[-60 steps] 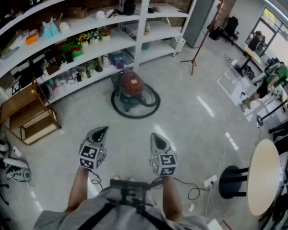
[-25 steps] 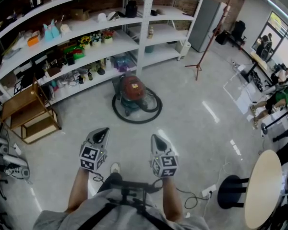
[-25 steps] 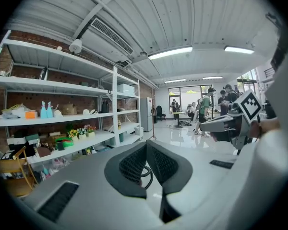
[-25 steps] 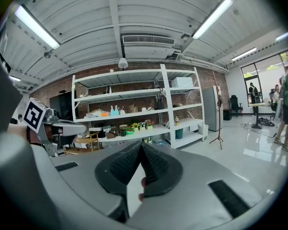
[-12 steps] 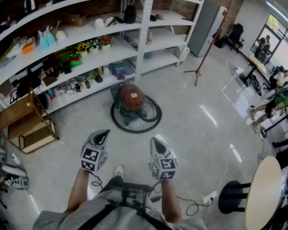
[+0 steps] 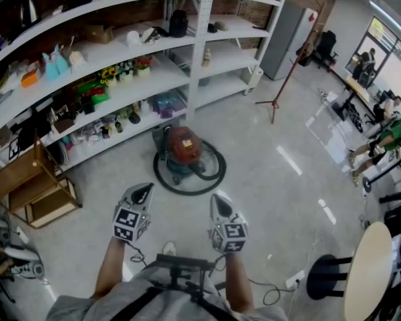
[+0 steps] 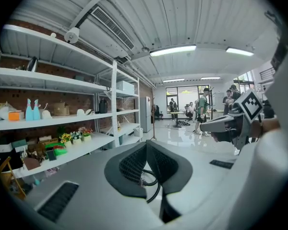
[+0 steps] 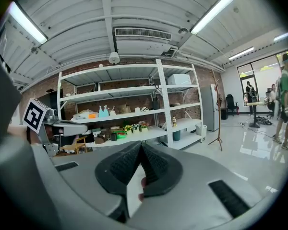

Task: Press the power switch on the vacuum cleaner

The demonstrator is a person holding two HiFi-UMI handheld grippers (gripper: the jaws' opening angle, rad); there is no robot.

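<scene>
The vacuum cleaner [image 6: 184, 144] is a red-topped canister on the floor before the shelves, with its black hose [image 6: 207, 179] coiled in a ring round it. In the head view both grippers are held side by side in front of my body, well short of it. My left gripper [image 6: 142, 189] is shut with nothing in it, and so is my right gripper [image 6: 217, 198]. In the left gripper view the jaws [image 7: 146, 143] meet, and part of the hose [image 7: 151, 180] shows under them. In the right gripper view the jaws [image 8: 140, 145] meet too, and a sliver of red [image 8: 142, 181] shows in the gap below them.
Long white shelving [image 6: 207, 49] full of small items runs behind the vacuum. A wooden rack [image 6: 33, 186] stands at the left, a coat stand [image 6: 287, 65] at the back right, a round table [image 6: 364, 266] and black stool [image 6: 324, 279] at the right. A cable [image 6: 271, 289] lies on the floor. People are at the far right.
The vacuum cleaner has come lower and nearer in the head view as I walk toward it. Both grippers stay shut and side by side.
</scene>
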